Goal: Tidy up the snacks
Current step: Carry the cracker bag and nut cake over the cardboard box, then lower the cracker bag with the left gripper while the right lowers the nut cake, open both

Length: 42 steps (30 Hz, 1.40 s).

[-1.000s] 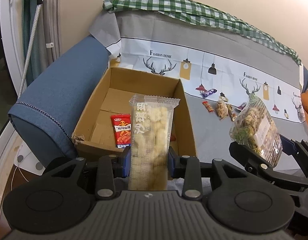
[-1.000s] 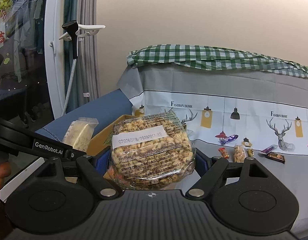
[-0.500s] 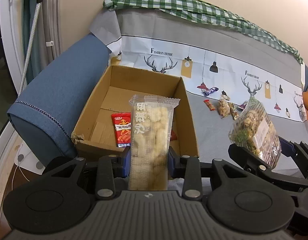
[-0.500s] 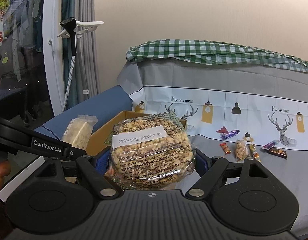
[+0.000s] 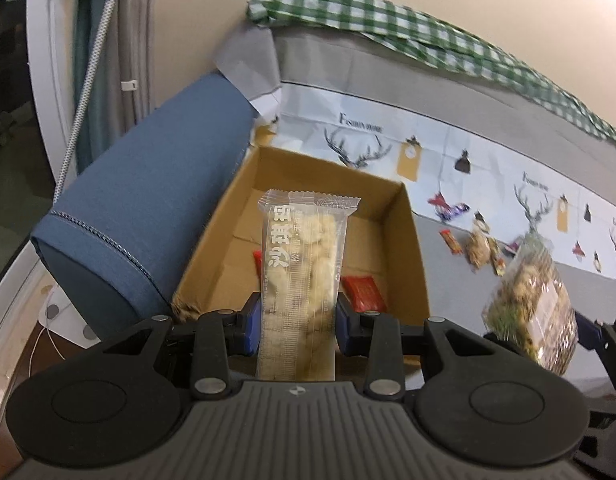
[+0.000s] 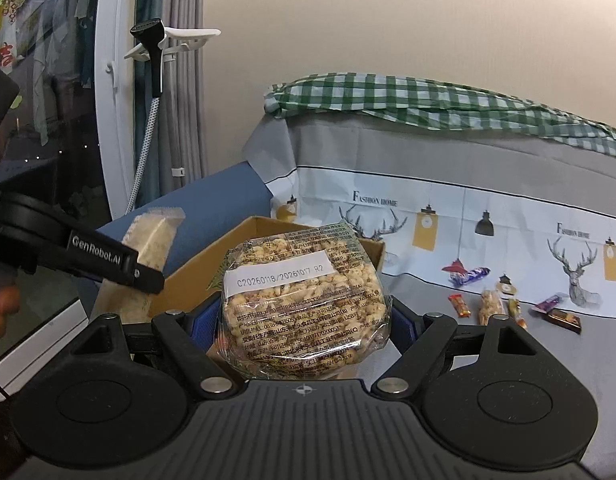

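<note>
My left gripper (image 5: 299,326) is shut on a long clear pack of pale puffed snack (image 5: 303,276), held upright over the near edge of an open cardboard box (image 5: 412,248). A red packet (image 5: 364,294) lies inside the box, and part of another shows behind the pack. My right gripper (image 6: 303,328) is shut on a round clear bag of puffed grain cake (image 6: 303,304) with a white label, just right of the box. That bag (image 5: 532,308) also shows at the right of the left wrist view, and the long pack (image 6: 147,256) at the left of the right wrist view.
The box sits on a grey printed sofa cover (image 5: 468,280) beside a blue armrest (image 5: 147,208). Several small wrapped snacks (image 6: 492,304) lie on the cover to the right. A green checked cloth (image 6: 428,100) drapes the backrest. A window frame and hose (image 6: 147,160) stand at left.
Both grippers have shifted toward the box with their packs still held. The box looks closer and the long pack now covers most of one red packet.
</note>
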{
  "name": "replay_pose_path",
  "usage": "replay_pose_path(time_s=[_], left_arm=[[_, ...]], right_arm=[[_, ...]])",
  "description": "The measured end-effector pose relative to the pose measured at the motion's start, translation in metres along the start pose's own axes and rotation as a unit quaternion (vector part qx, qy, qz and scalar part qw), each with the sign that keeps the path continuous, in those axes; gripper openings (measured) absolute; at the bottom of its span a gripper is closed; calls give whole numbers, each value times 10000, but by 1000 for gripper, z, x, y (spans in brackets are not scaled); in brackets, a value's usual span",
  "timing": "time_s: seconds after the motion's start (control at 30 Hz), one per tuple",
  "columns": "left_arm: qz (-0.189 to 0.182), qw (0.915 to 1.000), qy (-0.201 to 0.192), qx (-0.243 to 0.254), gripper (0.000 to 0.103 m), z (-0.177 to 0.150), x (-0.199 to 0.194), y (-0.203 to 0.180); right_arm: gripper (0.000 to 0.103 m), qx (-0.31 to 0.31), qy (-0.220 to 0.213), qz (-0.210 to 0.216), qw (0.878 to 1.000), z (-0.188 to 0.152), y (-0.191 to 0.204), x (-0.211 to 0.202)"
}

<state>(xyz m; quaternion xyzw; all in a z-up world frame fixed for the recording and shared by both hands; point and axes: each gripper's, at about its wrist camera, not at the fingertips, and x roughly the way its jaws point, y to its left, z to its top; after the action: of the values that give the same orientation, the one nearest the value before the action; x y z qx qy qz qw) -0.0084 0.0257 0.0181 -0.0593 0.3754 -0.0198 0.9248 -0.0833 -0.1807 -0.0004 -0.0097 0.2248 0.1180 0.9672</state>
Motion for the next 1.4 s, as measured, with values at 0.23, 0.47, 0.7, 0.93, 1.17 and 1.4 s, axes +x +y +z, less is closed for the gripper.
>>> replay_pose_path(time_s=[0.23,0.47,0.7,0.93,1.17,1.4], left_arm=[[36,9999,-15,-94,40,21,21,12],[118,9997,162,-119,40,34,52,18],[220,9987,426,-152,40,46,89,28],[121,9963,851,-29,40,56,134,28],[225,9947,997,106,40,65,175,23],[373,9924,1158,196,40,70,213,22]], right_arm=[[83,15,173,56,9998,7,4,30],[83,23,348,62,9994,14,7,68],[83,181,608,83,9979,14,5,110],[83,312,925,62,9952,10,-4,152],[83,238,1019,2,9945,9,-12,192],[83,267,1180,35,9927,2,-17,223]])
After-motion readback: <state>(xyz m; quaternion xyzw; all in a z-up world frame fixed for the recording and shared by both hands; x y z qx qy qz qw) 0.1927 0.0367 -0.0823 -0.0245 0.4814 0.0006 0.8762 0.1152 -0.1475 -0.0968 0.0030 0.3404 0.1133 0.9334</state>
